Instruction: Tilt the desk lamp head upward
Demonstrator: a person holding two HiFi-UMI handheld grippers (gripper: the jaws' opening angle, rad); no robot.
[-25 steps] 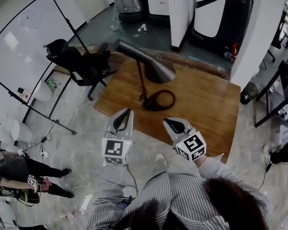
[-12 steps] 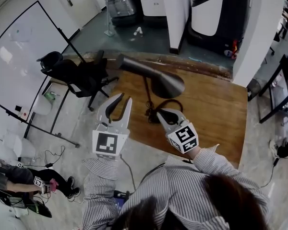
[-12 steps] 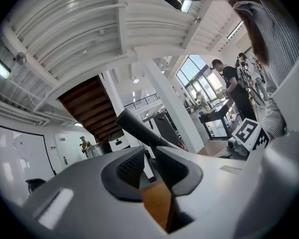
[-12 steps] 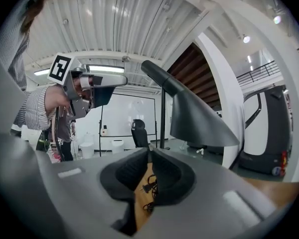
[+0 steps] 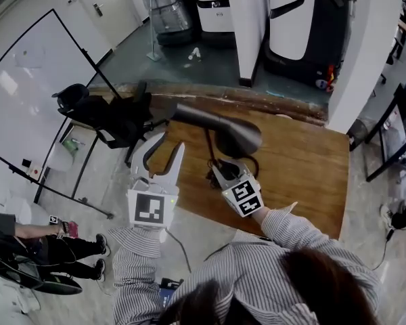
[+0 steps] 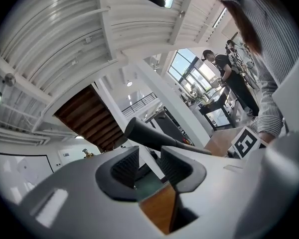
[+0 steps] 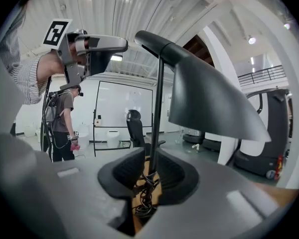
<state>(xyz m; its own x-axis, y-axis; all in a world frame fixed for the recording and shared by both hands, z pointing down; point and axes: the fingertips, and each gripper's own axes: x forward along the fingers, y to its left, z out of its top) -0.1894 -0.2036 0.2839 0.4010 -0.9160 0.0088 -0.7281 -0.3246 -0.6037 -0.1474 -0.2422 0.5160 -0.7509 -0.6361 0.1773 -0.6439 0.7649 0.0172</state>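
A dark desk lamp stands on a wooden table [image 5: 298, 161], its cone head [image 5: 233, 135] on a thin stem [image 5: 208, 147] above a ring base with coiled cord [image 5: 247, 168]. My right gripper [image 5: 218, 172] sits low at the stem. In the right gripper view the stem [image 7: 158, 108] runs down between the pads and my right gripper [image 7: 150, 166] is shut on it, with the head [image 7: 209, 98] above. My left gripper [image 5: 168, 144] hangs left of the lamp, its jaws opening, nothing between them. In the left gripper view, the head's rear tube [image 6: 149, 136] lies beyond that gripper [image 6: 149, 156].
A black office chair [image 5: 115, 110] stands at the table's left corner, in front of a whiteboard [image 5: 34, 93]. A person [image 5: 47, 246] sits on the floor at the lower left. A white pillar [image 5: 254, 19] and dark machines stand behind the table. A black cart [image 5: 392, 134] is right.
The left gripper's jaws have spread and it has risen toward the rear of the lamp head. The right gripper has moved forward to the lamp stem, low by the base.
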